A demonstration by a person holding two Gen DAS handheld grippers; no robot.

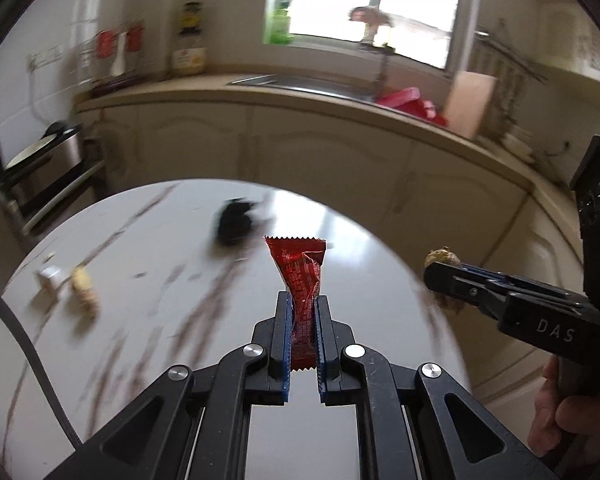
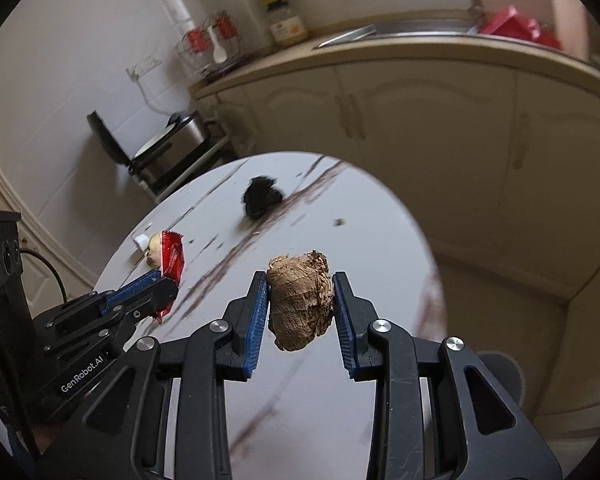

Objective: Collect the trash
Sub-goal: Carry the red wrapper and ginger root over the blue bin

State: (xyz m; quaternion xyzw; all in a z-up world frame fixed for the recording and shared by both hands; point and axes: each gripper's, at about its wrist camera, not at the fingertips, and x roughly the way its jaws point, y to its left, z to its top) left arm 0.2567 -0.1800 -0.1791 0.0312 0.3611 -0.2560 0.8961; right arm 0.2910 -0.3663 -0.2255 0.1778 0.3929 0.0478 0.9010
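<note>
My left gripper [image 1: 303, 300] is shut on a red snack wrapper [image 1: 302, 276], which sticks up between the blue pads above the round marble table [image 1: 140, 320]. My right gripper [image 2: 300, 280] is shut on a brown, rough piece of ginger [image 2: 302, 300]. In the left wrist view the right gripper [image 1: 440, 276] comes in from the right with the ginger [image 1: 442, 258] at its tip. Seen from the right wrist, the left gripper [image 2: 168, 284] sits at the left with the red wrapper [image 2: 172, 254]. Both grippers are lifted off the tabletop.
On the table lie a black crumpled lump [image 1: 234, 222], a pale ginger piece [image 1: 85, 290] and a small white object [image 1: 50, 278]. Beyond the table run cream cabinets [image 1: 320, 152] with a sink [image 1: 300, 82]. A hand [image 1: 568, 420] holds the right gripper's handle.
</note>
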